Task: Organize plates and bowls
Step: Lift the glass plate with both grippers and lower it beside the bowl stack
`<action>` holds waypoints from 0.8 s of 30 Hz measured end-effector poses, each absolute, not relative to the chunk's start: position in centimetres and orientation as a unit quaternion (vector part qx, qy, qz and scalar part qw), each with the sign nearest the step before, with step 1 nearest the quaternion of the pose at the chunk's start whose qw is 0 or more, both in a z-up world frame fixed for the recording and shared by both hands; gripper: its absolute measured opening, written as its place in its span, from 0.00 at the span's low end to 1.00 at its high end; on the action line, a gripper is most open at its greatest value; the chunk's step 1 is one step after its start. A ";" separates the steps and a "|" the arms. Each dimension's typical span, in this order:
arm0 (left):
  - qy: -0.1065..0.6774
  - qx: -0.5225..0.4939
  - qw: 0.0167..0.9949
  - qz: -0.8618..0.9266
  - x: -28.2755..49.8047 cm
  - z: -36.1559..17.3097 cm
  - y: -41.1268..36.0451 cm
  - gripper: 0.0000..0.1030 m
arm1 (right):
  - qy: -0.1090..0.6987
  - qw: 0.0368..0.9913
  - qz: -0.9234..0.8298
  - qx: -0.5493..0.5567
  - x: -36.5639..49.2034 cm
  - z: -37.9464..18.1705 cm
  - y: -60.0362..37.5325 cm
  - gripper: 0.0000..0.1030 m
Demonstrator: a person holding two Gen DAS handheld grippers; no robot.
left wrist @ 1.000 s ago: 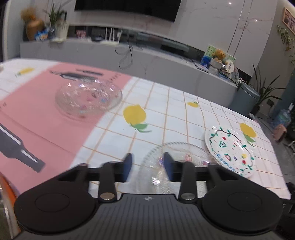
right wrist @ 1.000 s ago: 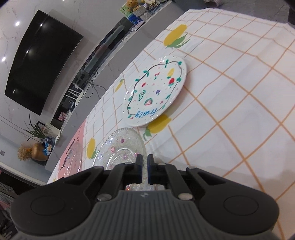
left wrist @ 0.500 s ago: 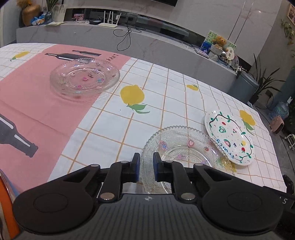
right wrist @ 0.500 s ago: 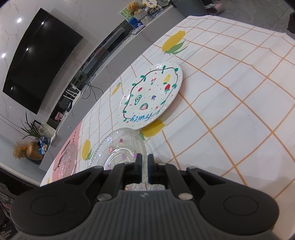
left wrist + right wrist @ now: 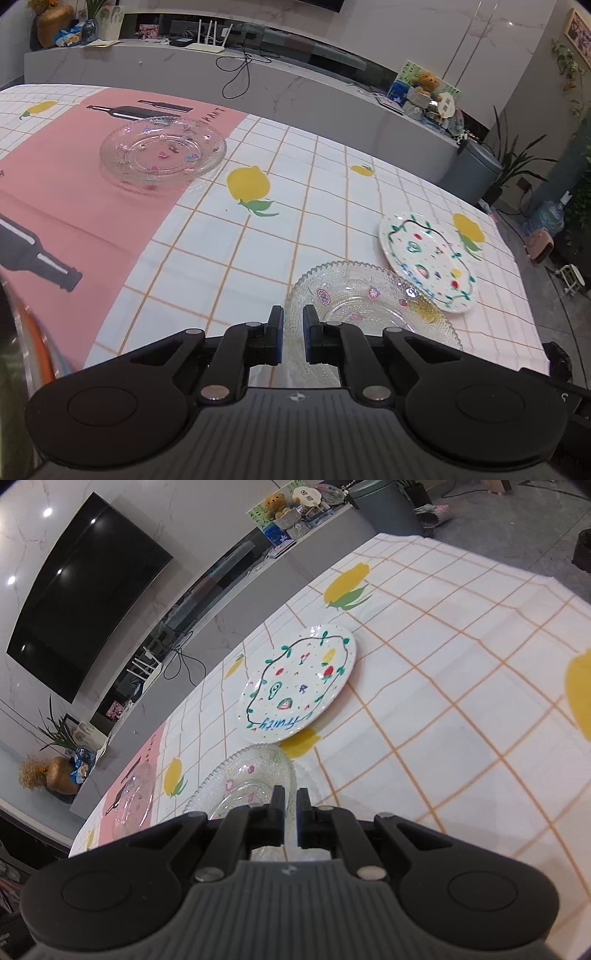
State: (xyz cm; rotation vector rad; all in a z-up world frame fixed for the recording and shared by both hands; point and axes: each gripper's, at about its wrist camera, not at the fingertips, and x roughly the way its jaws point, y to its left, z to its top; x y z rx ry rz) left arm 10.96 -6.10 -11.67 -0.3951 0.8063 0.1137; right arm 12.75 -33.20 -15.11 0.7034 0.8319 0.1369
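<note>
A clear patterned glass bowl (image 5: 369, 295) (image 5: 243, 775) is near the table's front edge. My left gripper (image 5: 293, 321) has its jaws closed down on the bowl's near left rim, with the blue pads pressing the glass. My right gripper (image 5: 290, 801) is shut on the rim of the same bowl from the other side. Just beyond the bowl lies a white plate (image 5: 428, 260) (image 5: 299, 686) painted with fruit, and the bowl's far edge overlaps it in the left wrist view. A second glass bowl (image 5: 162, 153) (image 5: 135, 797) sits far off on the pink part of the cloth.
The table has a checked cloth (image 5: 258, 240) with lemon prints and a pink panel (image 5: 74, 206) on the left. Its right edge (image 5: 524, 288) drops to the floor. A grey counter (image 5: 295, 92) with a router, cables and toys runs behind, and a TV (image 5: 85, 590) hangs above it.
My left jaws went from wide apart to closed on the glass bowl's rim. The right gripper stayed clamped on the rim and shifted slightly, so the white plate now sits higher in its view.
</note>
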 end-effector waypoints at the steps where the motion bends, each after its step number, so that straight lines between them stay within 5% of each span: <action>1: 0.388 -0.192 0.900 0.053 10.6 -11.4 -6.1 0.11 | 0.393 0.855 0.065 0.333 12.4 -14.8 -33.3 0.03; 24: 0.394 -0.202 0.896 0.009 2.0 -9.5 -5.2 0.10 | 0.406 0.865 0.060 0.288 3.4 -10.9 -33.3 0.03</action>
